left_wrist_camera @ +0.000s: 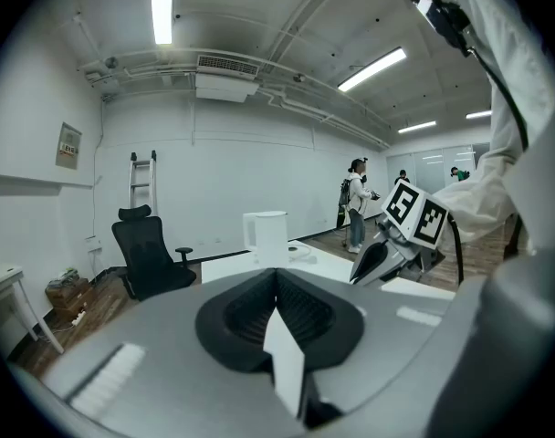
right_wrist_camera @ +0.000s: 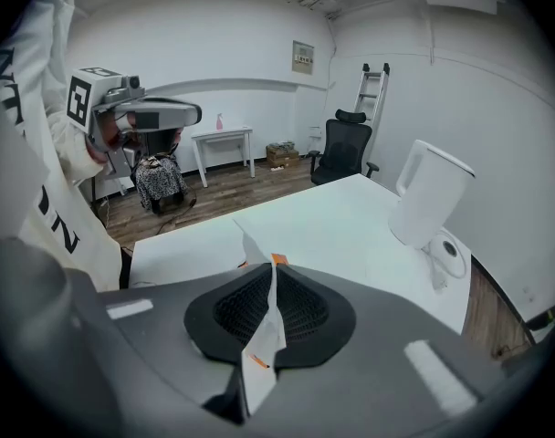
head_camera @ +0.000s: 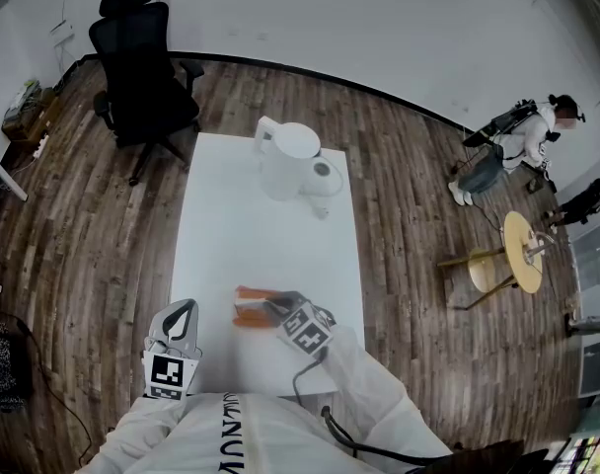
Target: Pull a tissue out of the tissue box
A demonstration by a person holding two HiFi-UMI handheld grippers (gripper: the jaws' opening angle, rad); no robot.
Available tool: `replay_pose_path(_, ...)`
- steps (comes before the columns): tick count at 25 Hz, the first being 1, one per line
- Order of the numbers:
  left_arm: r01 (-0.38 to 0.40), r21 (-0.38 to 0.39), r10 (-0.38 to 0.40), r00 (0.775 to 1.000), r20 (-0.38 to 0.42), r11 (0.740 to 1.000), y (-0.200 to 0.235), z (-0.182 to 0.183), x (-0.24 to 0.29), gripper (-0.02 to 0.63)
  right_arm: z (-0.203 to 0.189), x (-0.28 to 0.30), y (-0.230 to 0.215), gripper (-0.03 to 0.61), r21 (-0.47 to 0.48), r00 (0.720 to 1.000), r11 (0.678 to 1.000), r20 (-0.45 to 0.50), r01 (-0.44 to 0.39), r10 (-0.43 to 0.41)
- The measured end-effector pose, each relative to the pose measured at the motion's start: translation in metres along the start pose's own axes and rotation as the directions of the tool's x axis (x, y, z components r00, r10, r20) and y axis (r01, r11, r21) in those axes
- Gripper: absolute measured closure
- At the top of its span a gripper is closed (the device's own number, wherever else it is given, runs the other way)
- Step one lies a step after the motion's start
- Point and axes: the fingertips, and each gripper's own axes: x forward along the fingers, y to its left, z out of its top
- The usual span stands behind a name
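An orange and white tissue box lies near the front of the white table. My right gripper reaches down onto its right end. In the right gripper view the right gripper is shut on a white tissue that stands up between the jaws, and an orange corner of the box shows just beyond them. The rest of the box is hidden there. My left gripper hangs off the table's front left edge, apart from the box. In the left gripper view the left gripper is shut and holds nothing.
A white electric kettle stands at the table's far end. A black office chair is beyond the far left corner. To the right, on the wooden floor, are a round yellow stool and a person.
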Motion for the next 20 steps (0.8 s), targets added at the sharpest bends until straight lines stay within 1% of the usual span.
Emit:
replay_pose_path(7,0.004,0.006,-0.004,1.0,0.0,1.0,0.001,-0.001,0.001,0.615,0.014,-0.012,-0.003,0.565,0.017,0.998,1.0,0.052,0.021,-0.022)
replay_pose_path(9,0.005,0.008,-0.005,1.0,0.0,1.0,0.0,0.0,0.001,0.615,0.022,-0.018,-0.004,0.566,0.036,0.996,0.999,0.09,0.021,-0.024)
replay_pose_path(12,0.007,0.016,-0.007,1.0,0.002,1.0,-0.003,0.001,0.0,0.615,0.034,-0.033,-0.004,0.566,0.097,0.986,0.995,0.164,0.011,-0.027)
replay_pose_path(15,0.009,0.023,-0.009,1.0,0.006,1.0,-0.009,0.002,-0.003,0.615,0.043,-0.052,-0.007,0.568,0.158,0.969,0.987,0.239,0.021,-0.059)
replay_pose_path(17,0.009,0.028,-0.01,1.0,0.009,1.0,-0.011,0.005,-0.005,0.615,0.046,-0.067,-0.012,0.569,0.203,0.952,0.978,0.291,0.038,-0.097)
replay_pose_path(20,0.004,0.037,-0.005,1.0,0.015,0.999,-0.014,0.01,-0.006,0.615,0.052,-0.092,-0.019,0.569,0.304,0.908,0.952,0.391,0.03,-0.153)
